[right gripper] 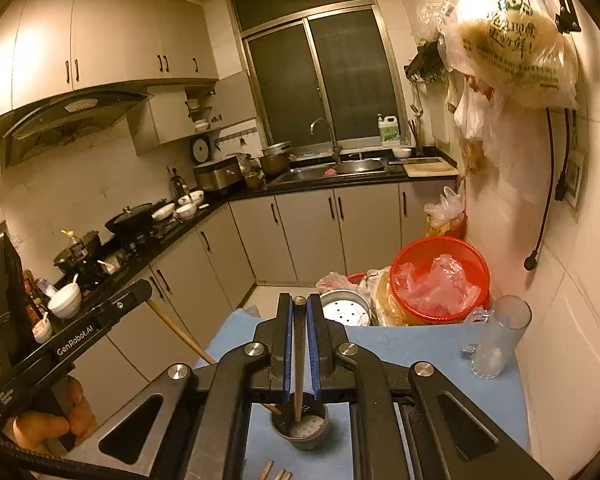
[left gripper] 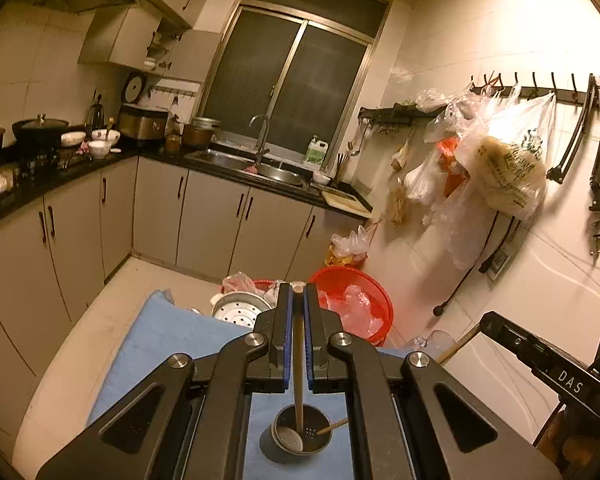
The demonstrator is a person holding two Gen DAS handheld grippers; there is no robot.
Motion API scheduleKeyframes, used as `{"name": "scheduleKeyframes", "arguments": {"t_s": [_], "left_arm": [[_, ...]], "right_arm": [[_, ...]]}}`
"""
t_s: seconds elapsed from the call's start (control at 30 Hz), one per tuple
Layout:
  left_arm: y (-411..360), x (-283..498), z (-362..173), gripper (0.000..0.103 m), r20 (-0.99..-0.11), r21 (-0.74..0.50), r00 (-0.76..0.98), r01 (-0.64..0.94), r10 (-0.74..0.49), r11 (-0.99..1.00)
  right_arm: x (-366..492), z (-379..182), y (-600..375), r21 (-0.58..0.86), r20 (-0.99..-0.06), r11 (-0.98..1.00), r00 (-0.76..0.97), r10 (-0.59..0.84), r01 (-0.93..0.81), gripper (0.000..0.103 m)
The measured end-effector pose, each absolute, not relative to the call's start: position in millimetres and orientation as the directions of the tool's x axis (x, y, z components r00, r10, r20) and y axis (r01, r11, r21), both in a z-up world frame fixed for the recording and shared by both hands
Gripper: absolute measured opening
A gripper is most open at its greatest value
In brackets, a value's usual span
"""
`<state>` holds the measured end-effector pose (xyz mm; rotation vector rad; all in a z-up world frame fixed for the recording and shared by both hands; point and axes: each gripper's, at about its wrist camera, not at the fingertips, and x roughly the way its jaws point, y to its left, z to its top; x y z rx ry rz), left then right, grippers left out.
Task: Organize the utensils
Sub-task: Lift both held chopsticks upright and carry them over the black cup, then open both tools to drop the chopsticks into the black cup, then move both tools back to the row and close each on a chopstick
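A small perforated metal holder cup (left gripper: 300, 436) stands on a blue cloth (left gripper: 160, 336). My left gripper (left gripper: 298, 292) is shut on a wooden chopstick (left gripper: 298, 360) that hangs down with its tip inside the cup. A second chopstick tip (left gripper: 332, 426) enters the cup from the right. In the right wrist view my right gripper (right gripper: 299, 300) is shut on its own chopstick (right gripper: 299, 360), whose tip is in the same cup (right gripper: 302, 428). The left chopstick (right gripper: 180, 332) slants in from the left, below a hand (right gripper: 48, 424) on the other gripper's handle.
Loose chopsticks (right gripper: 274, 472) lie on the cloth (right gripper: 420, 344) near the front edge. A glass mug (right gripper: 496, 336) stands at the right by the wall. Behind the cloth are a red basket (right gripper: 440, 280) with plastic bags and a perforated metal steamer plate (right gripper: 344, 312).
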<state>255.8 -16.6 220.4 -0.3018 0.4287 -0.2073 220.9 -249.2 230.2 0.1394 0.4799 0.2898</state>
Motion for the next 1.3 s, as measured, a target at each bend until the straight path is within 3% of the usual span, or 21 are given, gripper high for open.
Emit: {"name": "scheduleKeyframes", "arguments": {"t_s": [0.4,0.77,0.97,1.1,1.3], "left_arm": [[-3.3,281.8,141.7,0.004,-0.454,-0.444,0.840,0.076,-0.297,0.893],[-5.4,284.0,112.1,0.006,-0.508,-0.443,0.812,0.040,-0.287,0.896],[-2.2,279.5,113.5,0.027,-0.508,-0.445,0.813,0.034,-0.283,0.895],[6.5,264.2,113.7,0.039,-0.511,-0.448,0.810,0.033,-0.286,0.893],[31.8,215.2,95.4,0.071,-0.567,-0.422,0.780,0.003,-0.266,0.906]], "right_arm": [[250.9,161.2,-274.8,0.272,-0.515,0.946,0.803,0.298,-0.177,0.007],[255.0,136.9,-275.6,0.312,-0.537,0.935,0.781,0.319,-0.168,0.010],[241.3,144.0,-281.9,0.319,-0.518,0.934,0.796,0.313,-0.159,0.035],[220.1,147.2,-292.7,0.340,-0.504,0.926,0.800,0.327,-0.164,0.040],[167.5,126.7,-315.9,0.358,-0.511,0.921,0.792,0.334,-0.157,0.066]]}}
